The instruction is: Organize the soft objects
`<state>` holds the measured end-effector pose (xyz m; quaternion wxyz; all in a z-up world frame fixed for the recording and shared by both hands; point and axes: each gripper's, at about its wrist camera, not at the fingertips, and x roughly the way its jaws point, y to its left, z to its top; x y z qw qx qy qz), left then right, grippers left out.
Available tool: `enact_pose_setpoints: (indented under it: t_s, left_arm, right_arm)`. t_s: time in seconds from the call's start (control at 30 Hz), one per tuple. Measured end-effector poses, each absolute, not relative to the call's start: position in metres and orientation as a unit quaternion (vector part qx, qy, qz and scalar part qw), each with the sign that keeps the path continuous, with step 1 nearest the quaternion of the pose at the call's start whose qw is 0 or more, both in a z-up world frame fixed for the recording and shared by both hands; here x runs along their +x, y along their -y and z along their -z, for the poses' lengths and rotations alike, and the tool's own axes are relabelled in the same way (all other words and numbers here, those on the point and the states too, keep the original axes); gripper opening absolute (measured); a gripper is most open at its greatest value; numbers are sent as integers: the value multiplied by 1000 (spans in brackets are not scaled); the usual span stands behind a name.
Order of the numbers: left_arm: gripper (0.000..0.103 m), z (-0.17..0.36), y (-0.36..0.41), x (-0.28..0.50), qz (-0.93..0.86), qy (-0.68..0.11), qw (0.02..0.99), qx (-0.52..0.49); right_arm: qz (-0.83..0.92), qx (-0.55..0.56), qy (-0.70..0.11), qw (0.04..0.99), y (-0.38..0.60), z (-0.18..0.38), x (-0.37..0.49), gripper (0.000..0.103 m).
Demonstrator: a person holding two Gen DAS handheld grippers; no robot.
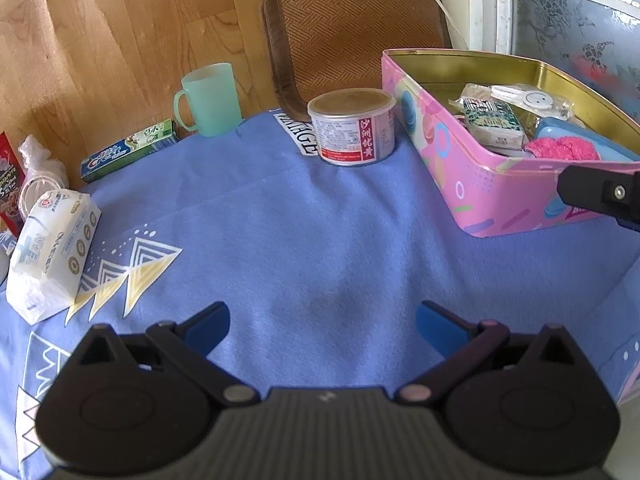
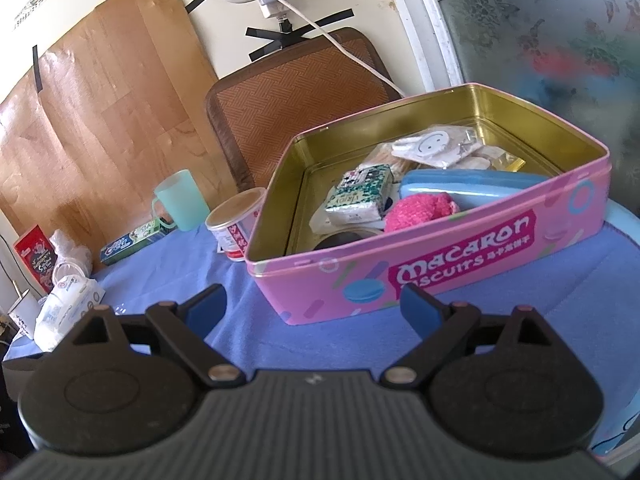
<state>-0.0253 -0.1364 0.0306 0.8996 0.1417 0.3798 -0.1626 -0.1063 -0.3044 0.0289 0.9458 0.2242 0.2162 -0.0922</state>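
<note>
Left wrist view, read from its left edge: showed a white tissue pack (image 1: 50, 248) printed with "EAN", lying on the blue-clothed surface (image 1: 304, 240) forward and well to the left of the left gripper (image 1: 322, 322), long axis running roughly away from the camera and tilted right. Judged it the soft thing not yet put away, with the left gripper much the nearer of the two. Behind it, a toothpaste box (image 1: 128, 154), lettering too blurred to read, then a mint cup (image 1: 208, 100), a round can (image 1: 352, 126) with red Chinese characters, and cloth print reading "VINTAGE". Farther right, the pink tin (image 1: 480, 184), open-topped, already held a pink knitted piece (image 1: 560, 148) and a green patterned packet (image 1: 494, 120). Left jaws stood wide apart, gripping nothing. Right wrist view showed the same tissue pack (image 2: 66, 310) far off to the left, and the tin (image 2: 460, 264) straight ahead and near, lettered "Macaron Biscuits"; packet inside (image 2: 358, 196) bore small writing, unreadable. Right gripper (image 2: 314, 308) likewise spread open and empty, just short of the tin's front wall.
</note>
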Motion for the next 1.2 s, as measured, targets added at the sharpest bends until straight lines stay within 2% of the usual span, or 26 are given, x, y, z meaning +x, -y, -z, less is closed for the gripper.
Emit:
enact_pose_setpoints:
  t_s: [1.2]
  left_arm:
    - [103, -21, 148, -25, 162, -396, 888, 171]
  right_arm:
    - [98, 240, -219, 941, 311, -25, -106, 95]
